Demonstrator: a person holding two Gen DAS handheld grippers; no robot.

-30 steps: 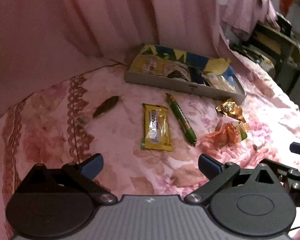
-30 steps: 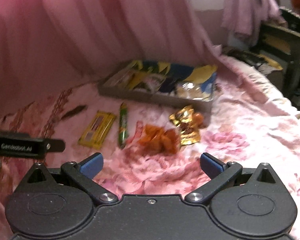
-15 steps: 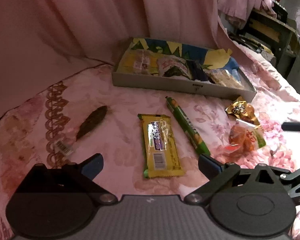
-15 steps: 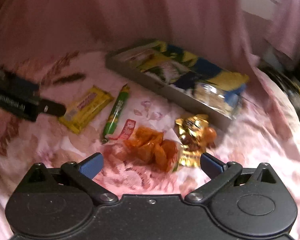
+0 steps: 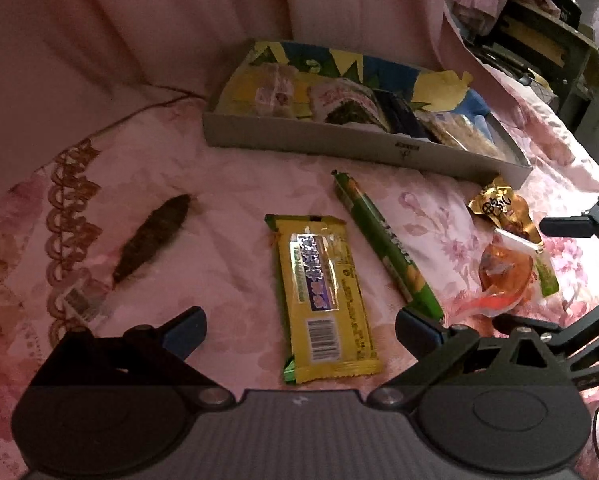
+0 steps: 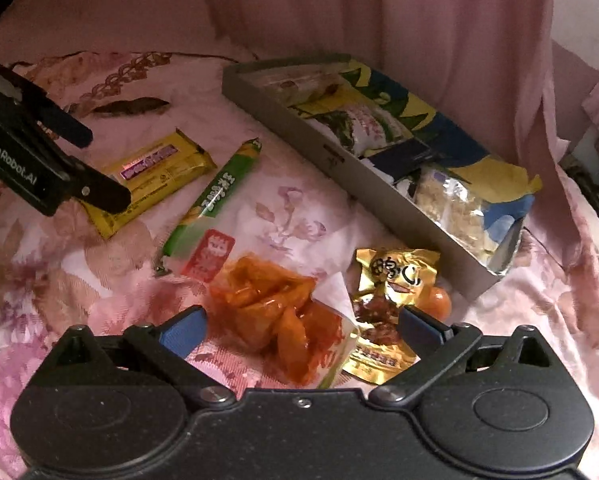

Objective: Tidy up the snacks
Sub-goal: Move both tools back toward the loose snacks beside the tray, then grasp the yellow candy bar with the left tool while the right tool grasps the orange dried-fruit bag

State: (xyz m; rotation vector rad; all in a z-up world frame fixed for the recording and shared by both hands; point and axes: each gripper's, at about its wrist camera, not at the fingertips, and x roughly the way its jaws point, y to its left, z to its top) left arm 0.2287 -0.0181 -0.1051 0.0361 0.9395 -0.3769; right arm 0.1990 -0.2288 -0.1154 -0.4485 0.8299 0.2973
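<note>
On the pink floral bedspread lie a yellow bar wrapper (image 5: pixel 324 295) (image 6: pixel 155 172), a green stick pack (image 5: pixel 387 248) (image 6: pixel 215 196), an orange snack bag (image 5: pixel 503 276) (image 6: pixel 279 320), a gold packet (image 5: pixel 501 210) (image 6: pixel 391 308) and a dark brown strip (image 5: pixel 151 240) (image 6: pixel 129 107). A grey cardboard tray (image 5: pixel 339 144) (image 6: pixel 299 136) holds several snack packs. My left gripper (image 5: pixel 301 330) hangs open over the yellow bar's near end. My right gripper (image 6: pixel 301 328) stands open around the orange bag, with the gold packet by its right finger.
Pink curtain fabric (image 5: pixel 179 32) hangs behind the tray. A dark shelf unit (image 5: pixel 547 40) stands at the far right past the bed's edge. The left gripper's body (image 6: pixel 27 152) juts in at the right wrist view's left side.
Both grippers have come down and forward toward the snacks. The yellow bar now sits between the left fingers, the orange bag between the right ones. Both stay open.
</note>
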